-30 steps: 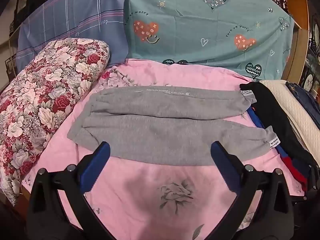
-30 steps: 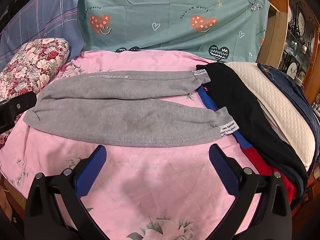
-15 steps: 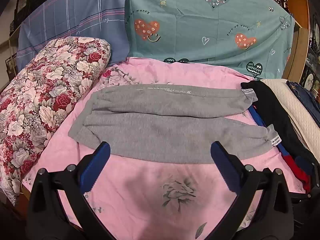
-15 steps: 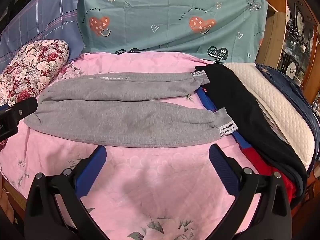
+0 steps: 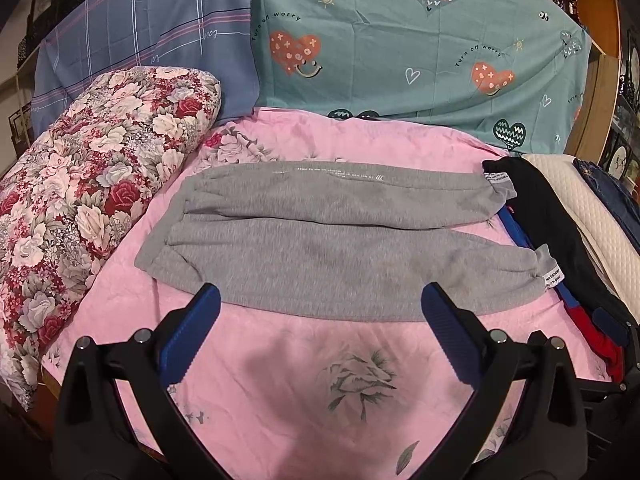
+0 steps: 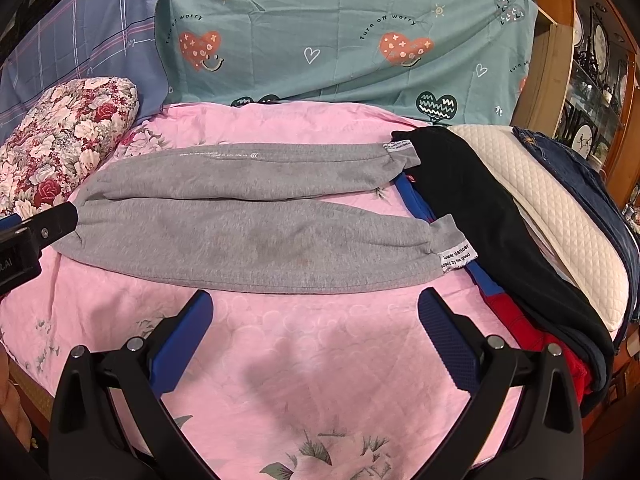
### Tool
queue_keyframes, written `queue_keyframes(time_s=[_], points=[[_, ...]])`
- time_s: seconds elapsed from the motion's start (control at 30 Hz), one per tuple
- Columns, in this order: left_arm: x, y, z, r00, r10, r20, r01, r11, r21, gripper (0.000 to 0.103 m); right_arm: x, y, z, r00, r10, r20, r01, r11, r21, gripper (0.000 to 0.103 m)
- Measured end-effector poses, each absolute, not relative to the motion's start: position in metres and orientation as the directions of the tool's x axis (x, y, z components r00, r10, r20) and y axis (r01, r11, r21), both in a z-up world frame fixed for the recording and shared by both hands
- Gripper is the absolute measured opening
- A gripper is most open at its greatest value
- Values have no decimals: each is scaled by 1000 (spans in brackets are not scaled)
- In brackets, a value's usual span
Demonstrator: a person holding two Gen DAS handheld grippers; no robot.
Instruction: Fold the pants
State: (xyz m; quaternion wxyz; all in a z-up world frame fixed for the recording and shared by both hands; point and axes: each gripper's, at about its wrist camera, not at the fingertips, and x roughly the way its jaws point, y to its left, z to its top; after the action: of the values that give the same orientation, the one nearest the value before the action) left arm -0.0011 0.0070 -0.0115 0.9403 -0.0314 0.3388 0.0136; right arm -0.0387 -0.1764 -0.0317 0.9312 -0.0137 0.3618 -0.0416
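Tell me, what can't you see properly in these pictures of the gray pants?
- Gray pants: the waistband's near corner is covered by the left gripper's finger in the right wrist view.
- Cuff label: writing too small to read in the left wrist view.
- Clothes pile: the lower garments are buried under the black one; only blue and red edges show.
- Floral quilt: cut off by the left edge, both views.

One grey pants (image 5: 340, 240); one floral pillow (image 5: 92, 184); two hanging sheets (image 5: 420, 48).
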Motion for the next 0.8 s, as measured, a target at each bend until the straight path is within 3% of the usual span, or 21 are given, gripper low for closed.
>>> queue_keyframes(time_s=[0.8], points=[[0,7,-16,766,4,-643,-41,998,-42,101,-38,-176,-34,731,-81,-678,64,997,-51,102]])
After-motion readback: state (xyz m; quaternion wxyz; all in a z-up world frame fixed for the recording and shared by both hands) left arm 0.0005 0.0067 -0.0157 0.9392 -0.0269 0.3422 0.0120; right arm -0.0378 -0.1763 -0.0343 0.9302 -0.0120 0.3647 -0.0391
